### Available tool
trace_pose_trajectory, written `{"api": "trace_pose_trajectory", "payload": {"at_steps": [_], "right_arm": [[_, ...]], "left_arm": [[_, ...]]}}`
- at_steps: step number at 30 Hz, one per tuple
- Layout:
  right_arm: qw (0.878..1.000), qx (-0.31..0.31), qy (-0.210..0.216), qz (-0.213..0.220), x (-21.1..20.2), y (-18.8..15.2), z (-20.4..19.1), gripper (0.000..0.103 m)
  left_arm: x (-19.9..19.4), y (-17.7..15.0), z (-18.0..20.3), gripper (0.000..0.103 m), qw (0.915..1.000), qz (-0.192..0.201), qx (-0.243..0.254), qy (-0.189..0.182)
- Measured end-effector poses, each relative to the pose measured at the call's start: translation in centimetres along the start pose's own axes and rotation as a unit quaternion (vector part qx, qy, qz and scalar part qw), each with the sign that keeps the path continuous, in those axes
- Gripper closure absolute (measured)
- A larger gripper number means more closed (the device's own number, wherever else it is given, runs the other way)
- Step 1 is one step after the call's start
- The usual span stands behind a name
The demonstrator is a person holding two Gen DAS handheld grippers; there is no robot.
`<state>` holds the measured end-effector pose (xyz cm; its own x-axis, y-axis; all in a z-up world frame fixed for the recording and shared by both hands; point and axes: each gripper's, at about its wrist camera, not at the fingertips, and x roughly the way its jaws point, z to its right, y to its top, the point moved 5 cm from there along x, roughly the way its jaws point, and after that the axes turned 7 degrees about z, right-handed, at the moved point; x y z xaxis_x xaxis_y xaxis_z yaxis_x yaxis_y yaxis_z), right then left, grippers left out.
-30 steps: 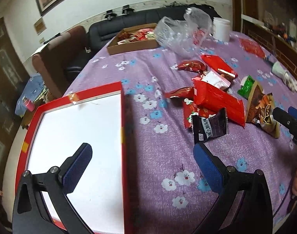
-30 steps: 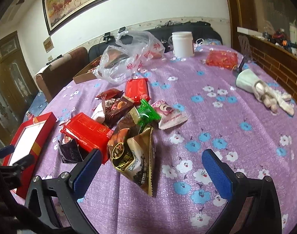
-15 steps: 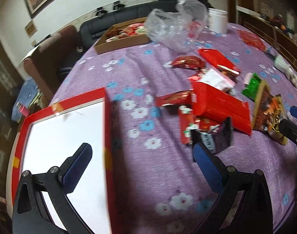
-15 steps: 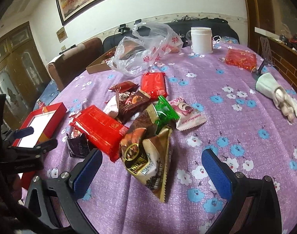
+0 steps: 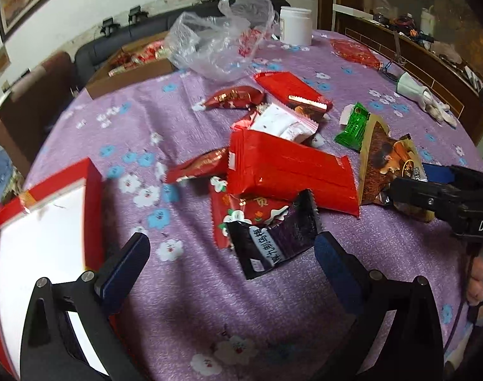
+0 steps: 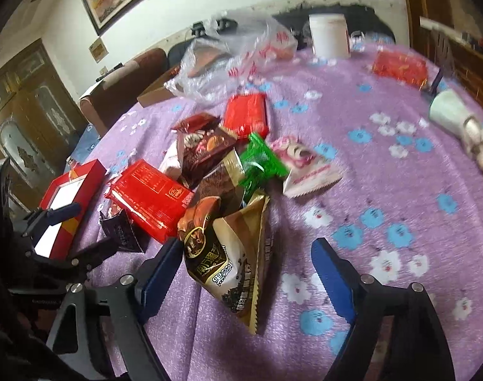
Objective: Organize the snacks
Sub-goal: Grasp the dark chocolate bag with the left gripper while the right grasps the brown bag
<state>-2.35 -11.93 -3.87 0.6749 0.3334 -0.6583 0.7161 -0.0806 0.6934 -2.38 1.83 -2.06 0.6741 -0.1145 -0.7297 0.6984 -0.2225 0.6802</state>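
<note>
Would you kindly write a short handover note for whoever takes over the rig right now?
Left gripper: open, empty, above the black packet.
Right gripper: jaws closing around the brown packet, not yet gripping.
Snack pile lies loose on the purple cloth; the red box sits to its left, nothing visible in it.
Done: nothing sorted yet.
Left: grip the packets and move all snacks into place.

Bare cloth point(image 6: 400, 197) right of snack pile point(image 6: 216, 171)
</note>
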Motion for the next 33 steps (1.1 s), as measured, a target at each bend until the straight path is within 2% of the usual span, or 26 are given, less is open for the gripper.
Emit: {"api": "trace_pose_trajectory", "payload": {"at_steps": [1,3,5,7,9,11,14,15,18,23,25,33], "right_arm": [[1.000,-0.002,-0.002,0.000,0.1,0.0,-0.1,0.018],[1.000,-0.008,-0.001,-0.001,0.3,0.1,-0.6,0.018],[1.000,-0.012,-0.001,-0.004,0.6,0.1,-0.9,0.019],[1.000,-0.013,0.002,-0.005,0.7,0.1,-1.0,0.023],[1.000,-0.006,0.016,-0.003,0.7,0.2,-1.0,0.035],[1.000,0.001,0.021,-0.001,0.5,0.2,-0.9,0.037],[1.000,0.009,0.026,0.000,0.5,0.2,-0.7,0.041],[1.000,0.011,0.028,0.001,0.5,0.2,-0.7,0.041],[0.999,0.025,0.043,0.004,0.2,0.1,-0.4,0.044],[0.998,0.043,0.054,0.010,-0.1,-0.1,0.0,0.049],[0.997,0.048,0.055,0.015,-0.4,-0.1,0.1,0.050],[0.995,0.076,0.053,0.030,-2.3,-0.8,1.4,0.054]], "left_arm": [[0.3,-0.1,0.0,0.000,1.0000,-0.006,-0.006,-0.003],[0.8,-0.3,0.1,0.009,0.9997,-0.017,-0.014,-0.010],[1.1,-0.5,0.2,0.012,0.9993,-0.025,-0.019,-0.019],[1.0,-0.7,0.2,0.017,0.9990,-0.025,-0.028,-0.025],[0.9,-0.7,0.3,0.032,0.9985,-0.023,-0.038,-0.034],[0.6,-0.5,0.4,0.046,0.9982,-0.019,-0.042,-0.039],[0.5,-0.5,0.7,0.055,0.9982,-0.016,-0.039,-0.042],[0.4,-0.5,0.8,0.064,0.9981,-0.013,-0.038,-0.046],[0.1,-0.7,1.2,0.077,0.9964,-0.016,-0.045,-0.071],[-0.5,-1.3,1.5,0.083,0.9958,-0.014,-0.042,-0.080],[-1.0,-1.7,1.3,0.083,0.9939,-0.018,-0.053,-0.095],[-2.6,-2.8,0.5,0.083,0.9903,-0.022,-0.077,-0.113]]}}
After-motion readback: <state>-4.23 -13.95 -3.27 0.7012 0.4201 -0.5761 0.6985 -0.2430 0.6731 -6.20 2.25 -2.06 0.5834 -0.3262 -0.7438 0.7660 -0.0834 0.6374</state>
